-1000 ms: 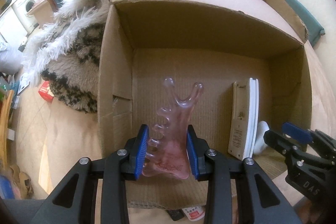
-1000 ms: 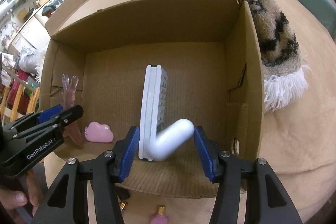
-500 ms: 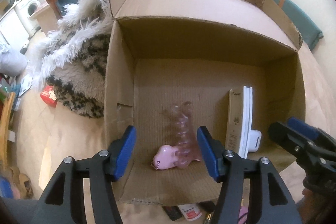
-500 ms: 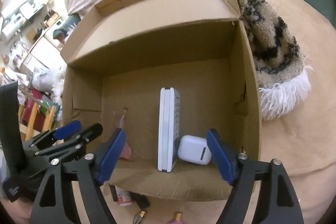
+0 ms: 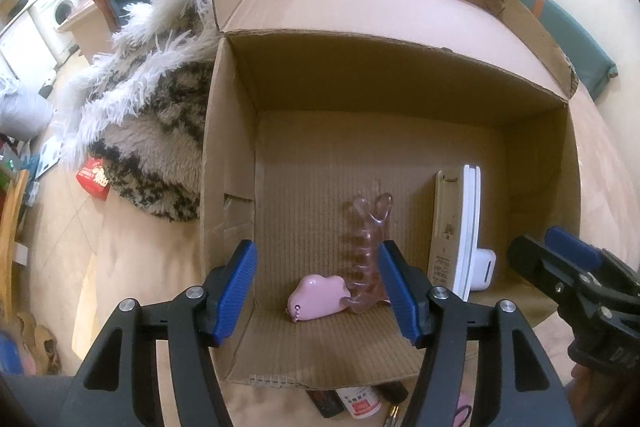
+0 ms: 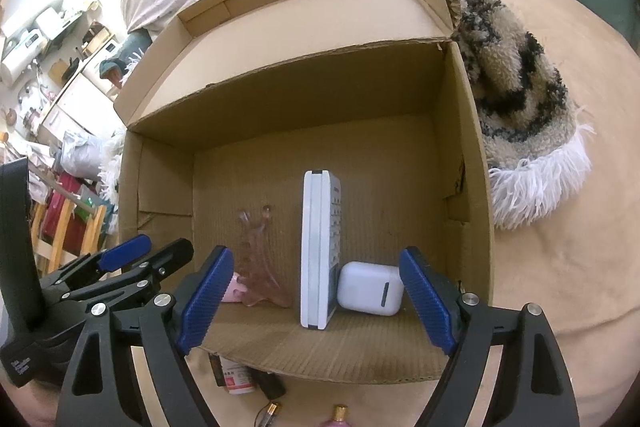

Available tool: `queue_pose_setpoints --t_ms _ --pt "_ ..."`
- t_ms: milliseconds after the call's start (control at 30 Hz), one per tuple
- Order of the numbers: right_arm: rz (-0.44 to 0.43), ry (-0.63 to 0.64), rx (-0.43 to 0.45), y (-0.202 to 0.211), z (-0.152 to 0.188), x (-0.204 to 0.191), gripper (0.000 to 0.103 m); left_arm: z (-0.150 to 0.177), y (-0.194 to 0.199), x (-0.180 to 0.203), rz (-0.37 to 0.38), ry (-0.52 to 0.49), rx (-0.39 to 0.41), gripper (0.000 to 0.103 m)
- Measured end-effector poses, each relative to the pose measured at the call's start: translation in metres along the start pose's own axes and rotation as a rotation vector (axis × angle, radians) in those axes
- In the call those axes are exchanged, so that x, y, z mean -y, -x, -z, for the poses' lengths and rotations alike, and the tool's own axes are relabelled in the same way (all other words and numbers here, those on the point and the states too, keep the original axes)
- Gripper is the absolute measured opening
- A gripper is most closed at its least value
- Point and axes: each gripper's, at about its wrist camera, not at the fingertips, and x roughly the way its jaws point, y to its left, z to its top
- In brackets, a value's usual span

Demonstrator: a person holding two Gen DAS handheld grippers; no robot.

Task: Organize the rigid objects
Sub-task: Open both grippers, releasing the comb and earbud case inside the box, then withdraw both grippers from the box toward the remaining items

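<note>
An open cardboard box (image 5: 228,131) (image 6: 464,155) lies on its side. Inside stand a translucent pink comb-like tool (image 5: 366,251) (image 6: 260,267), a pink cloud-shaped case (image 5: 318,297) (image 6: 232,293), a white remote (image 5: 454,231) (image 6: 320,247) on its edge and a white earbud case (image 5: 484,269) (image 6: 370,289). My left gripper (image 5: 318,291) is open and empty in front of the pink items. My right gripper (image 6: 318,303) is open and empty in front of the remote and earbud case.
A shaggy patterned rug (image 5: 152,115) (image 6: 520,99) lies behind the box. Small items lie under the box's front flap: a white bottle with a red label (image 5: 358,401) (image 6: 236,377), a battery (image 6: 268,413) and a pink bottle (image 6: 340,417). A red packet (image 5: 94,179) sits at the left.
My left gripper let go of the pink comb tool and my right gripper let go of the earbud case; both now stand in the box. Both grippers opened and drew back.
</note>
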Motion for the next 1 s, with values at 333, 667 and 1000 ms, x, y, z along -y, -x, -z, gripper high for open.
queue_pose_setpoints --t_ms 333,667,1000 --pt "-0.006 -0.008 0.012 0.004 0.000 0.000 0.090 -0.001 0.009 -0.001 -0.005 0.002 0.017 0.059" --pt "-0.028 -0.022 0.047 0.026 0.005 0.002 0.090 0.002 0.033 -0.014 0.003 0.042 0.010 0.059" --pt "-0.030 -0.021 0.051 0.050 0.026 0.001 0.090 0.030 0.060 -0.020 -0.009 0.024 0.028 0.060"
